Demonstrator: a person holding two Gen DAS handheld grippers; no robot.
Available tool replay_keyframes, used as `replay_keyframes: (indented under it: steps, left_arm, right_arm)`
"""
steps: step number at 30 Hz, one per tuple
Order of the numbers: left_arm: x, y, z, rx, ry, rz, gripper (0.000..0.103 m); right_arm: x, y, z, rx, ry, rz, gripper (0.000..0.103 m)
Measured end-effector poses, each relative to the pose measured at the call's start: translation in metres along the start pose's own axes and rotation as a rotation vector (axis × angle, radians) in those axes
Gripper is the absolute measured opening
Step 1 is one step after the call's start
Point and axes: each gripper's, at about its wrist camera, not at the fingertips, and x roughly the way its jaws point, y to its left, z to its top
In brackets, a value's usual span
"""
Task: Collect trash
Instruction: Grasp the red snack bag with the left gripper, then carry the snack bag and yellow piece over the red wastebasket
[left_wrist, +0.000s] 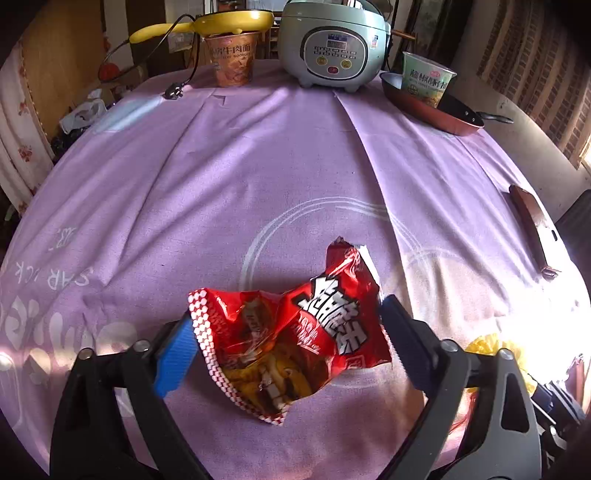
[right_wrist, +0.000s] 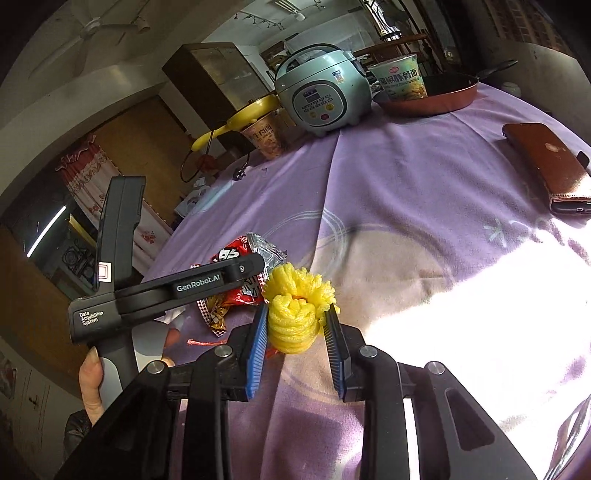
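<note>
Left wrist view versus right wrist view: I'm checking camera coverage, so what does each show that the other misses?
Only the left wrist view: the red wrapper's printed face, lying between the left gripper's fingers.

Only the right wrist view: the right gripper shut on yellow foam netting, the hand holding the left gripper, the whole phone.

Both: rice cooker, two noodle cups, red pan, purple cloth.

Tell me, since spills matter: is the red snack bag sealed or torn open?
Torn open. The red snack bag lies crumpled on the purple cloth, its ragged near end gaping, with contents visible inside.
</note>
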Motion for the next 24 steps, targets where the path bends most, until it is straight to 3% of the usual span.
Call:
replay_keyframes:
  steps: [2,6,14,24]
  left_arm:
    - [-0.003,0.003,-0.002,-0.004,-0.004,-0.022,0.060]
    - [-0.031,0.007,-0.012,0.004,-0.087,-0.010,0.050]
    - [-0.121,0.051,-0.043,-0.058,-0.222,0.006,0.050]
    - [-0.207,0.131,-0.116,-0.167,-0.304,0.178,0.050]
  right_arm:
    - [0.000,0.000,0.001,0.002,-0.004,0.005,0.030]
    - [-0.003,-0.001,0.001,0.002,-0.017,0.019,0.030]
    - [-0.004,0.010,-0.003,0.002,0.002,0.095,0.030]
    - [-0.018,0.101,-0.024,-0.149,0.038,0.254,0.029]
